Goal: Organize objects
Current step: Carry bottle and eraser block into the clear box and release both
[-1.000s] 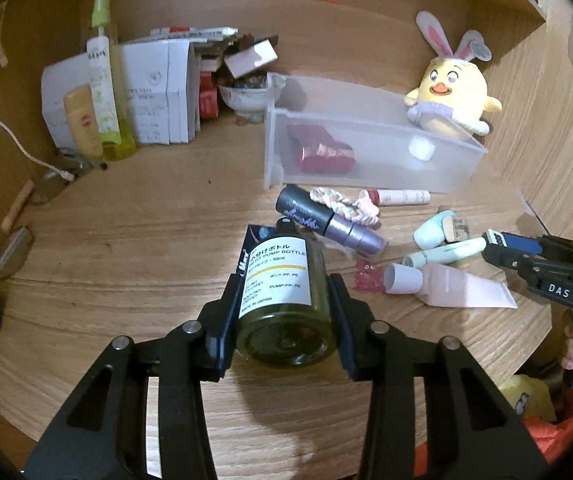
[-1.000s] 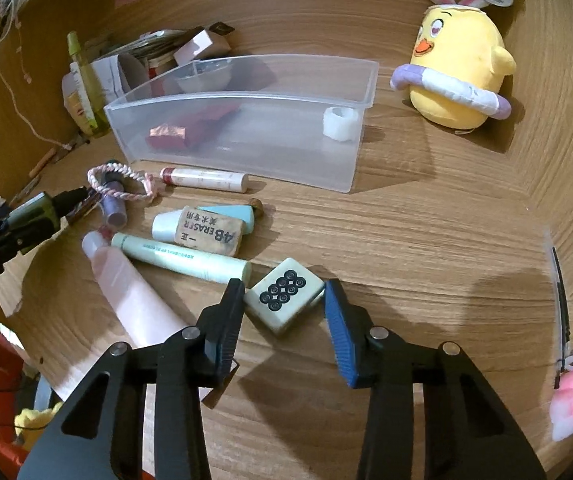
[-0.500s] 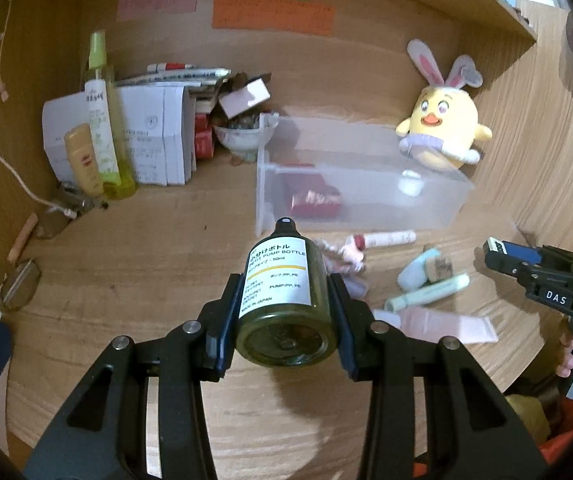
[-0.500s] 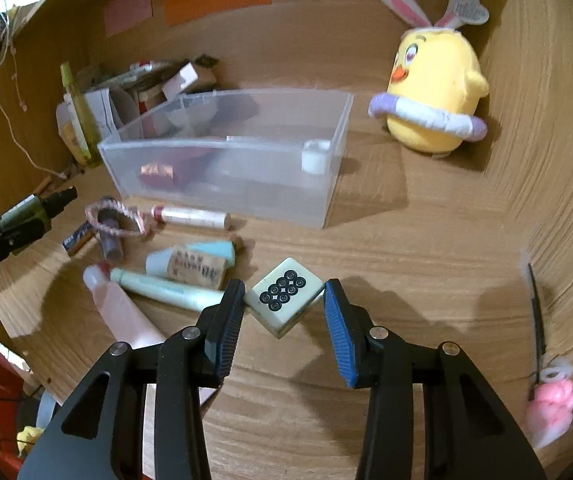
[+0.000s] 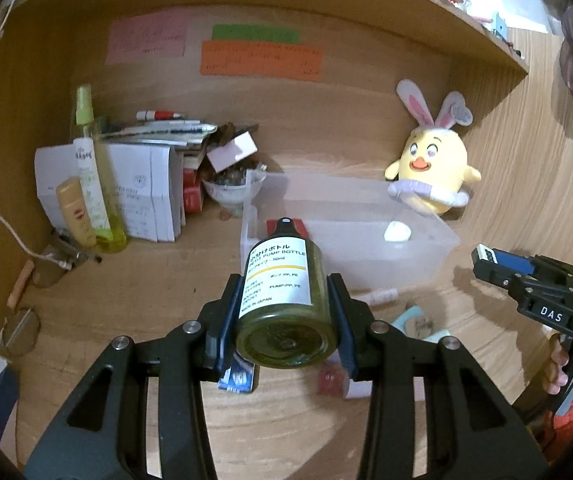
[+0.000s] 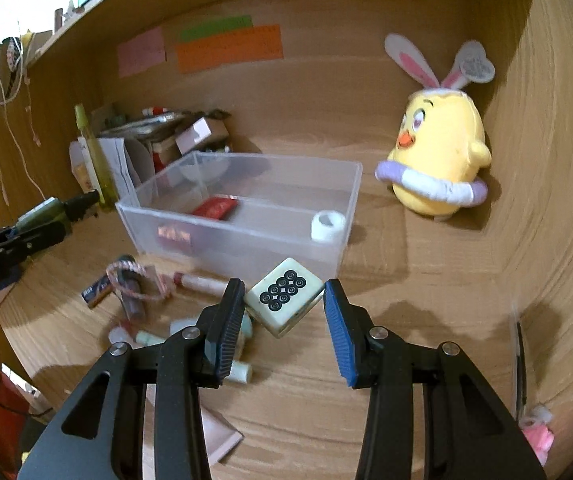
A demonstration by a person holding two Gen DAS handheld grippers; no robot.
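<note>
Left wrist view: the left gripper clamps a green pump bottle, now lifted off the surface with its cap aimed at the clear bin, likely where it will go. Only here does the right gripper show from the side

Right wrist view: it pinches a mahjong tile by its corners, likewise raised above the scattered tubes. Only here are the bin's red packet and white tape roll clear
</note>
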